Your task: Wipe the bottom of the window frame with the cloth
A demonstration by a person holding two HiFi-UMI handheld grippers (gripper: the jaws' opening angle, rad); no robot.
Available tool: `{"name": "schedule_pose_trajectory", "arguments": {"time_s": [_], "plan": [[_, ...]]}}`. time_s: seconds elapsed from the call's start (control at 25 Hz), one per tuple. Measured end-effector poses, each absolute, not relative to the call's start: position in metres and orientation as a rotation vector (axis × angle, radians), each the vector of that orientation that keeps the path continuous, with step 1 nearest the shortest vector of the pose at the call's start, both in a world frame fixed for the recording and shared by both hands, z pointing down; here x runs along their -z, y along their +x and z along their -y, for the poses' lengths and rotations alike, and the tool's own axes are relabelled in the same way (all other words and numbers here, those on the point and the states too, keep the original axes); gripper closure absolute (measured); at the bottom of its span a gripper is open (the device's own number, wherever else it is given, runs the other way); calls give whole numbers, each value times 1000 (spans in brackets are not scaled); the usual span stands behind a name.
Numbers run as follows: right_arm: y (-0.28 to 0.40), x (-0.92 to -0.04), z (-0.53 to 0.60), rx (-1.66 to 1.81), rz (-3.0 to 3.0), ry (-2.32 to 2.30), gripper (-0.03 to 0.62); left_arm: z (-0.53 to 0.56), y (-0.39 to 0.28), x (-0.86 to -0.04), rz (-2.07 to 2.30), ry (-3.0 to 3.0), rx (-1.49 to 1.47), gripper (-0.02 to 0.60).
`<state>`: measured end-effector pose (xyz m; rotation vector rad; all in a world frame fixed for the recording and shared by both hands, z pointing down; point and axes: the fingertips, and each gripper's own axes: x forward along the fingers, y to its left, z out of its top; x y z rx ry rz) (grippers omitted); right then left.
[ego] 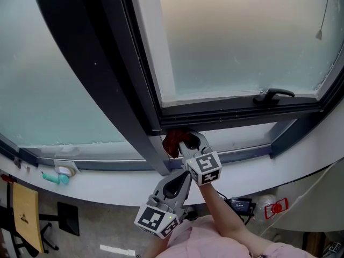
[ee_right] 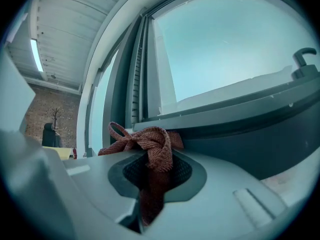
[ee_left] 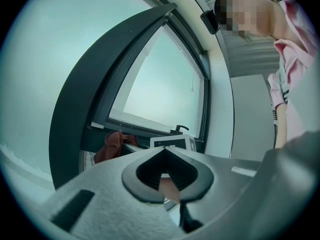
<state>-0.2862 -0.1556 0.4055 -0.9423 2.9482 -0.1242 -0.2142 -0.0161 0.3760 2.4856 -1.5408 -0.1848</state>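
Two grippers, one cloth, one window handle in view.

Right gripper (ego: 186, 144): jaws clamped on the one reddish-brown woven cloth (ego: 173, 142). In the right gripper view the cloth (ee_right: 151, 143) runs down between the closed jaws of the gripper (ee_right: 152, 176), with a bunched, knotted wad and one loop sticking out past the tips.

Cloth location: at the bottom of the dark grey metal window frame (ego: 236, 113), in the corner where the slanted dark mullion meets the lower rail, just under the corner of the tilted-out sash. The wad is against the frame. The left gripper view shows the same cloth (ee_left: 113, 144) tucked in that corner.

Left gripper (ego: 180, 183): sits below and just left of the right one, well back from the frame. Its own view shows the jaws of the gripper (ee_left: 164, 154) closed tip to tip, nothing held; only the person's arm shows through the gap behind the pads.

Two marker cubes, one per gripper; the right one (ego: 205, 168) nearly touches the left gripper's nose.

One black lever handle (ego: 274, 94) on the sash bottom rail, well right of the cloth.

One small teal object (ego: 56, 179) on the white sill (ego: 107, 190), far left.
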Motion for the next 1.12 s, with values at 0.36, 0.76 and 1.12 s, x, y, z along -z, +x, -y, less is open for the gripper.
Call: {"name": "schedule_pose_trajectory", "arguments": {"time_s": [0.36, 0.76, 1.12], "plan": [[-274, -397, 160, 48, -2942, -957, 539, 15, -215, -373, 1554, 2478, 200, 580], [-255, -397, 167, -1, -2925, -1015, 539, 10, -216, -374, 1557, 2464, 213, 578], [-237, -399, 175, 5, -2908, -1082, 539, 6, -212, -372, 1538, 2478, 225, 580]]}}
